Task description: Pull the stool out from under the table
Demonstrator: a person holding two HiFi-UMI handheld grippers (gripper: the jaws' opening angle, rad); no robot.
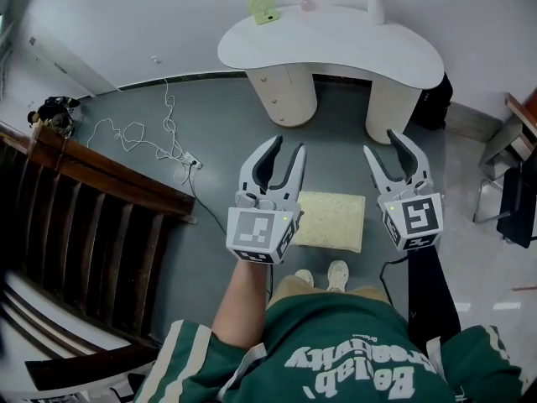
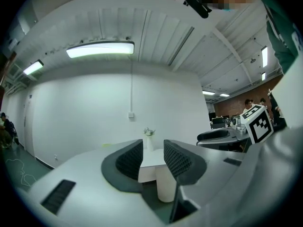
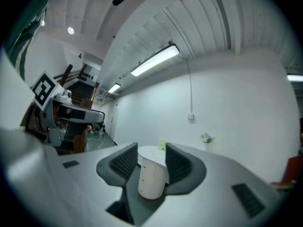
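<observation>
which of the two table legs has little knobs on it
The wider leg on the head view's left; the other leg looks plain.

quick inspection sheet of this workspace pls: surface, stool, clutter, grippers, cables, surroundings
surface: grey floor; white kidney-shaped table on two round legs
job's things: cream square-topped stool stands on the floor by the person's feet, not under the table
clutter: white vase with flowers and small yellow-green item near the table's far edge
grippers: left gripper and right gripper held in the air either side of the stool, jaws apart, nothing between them
cables: white cable loops across the floor to a power strip
surroundings: dark wooden railing at left; white wall behind the table
</observation>
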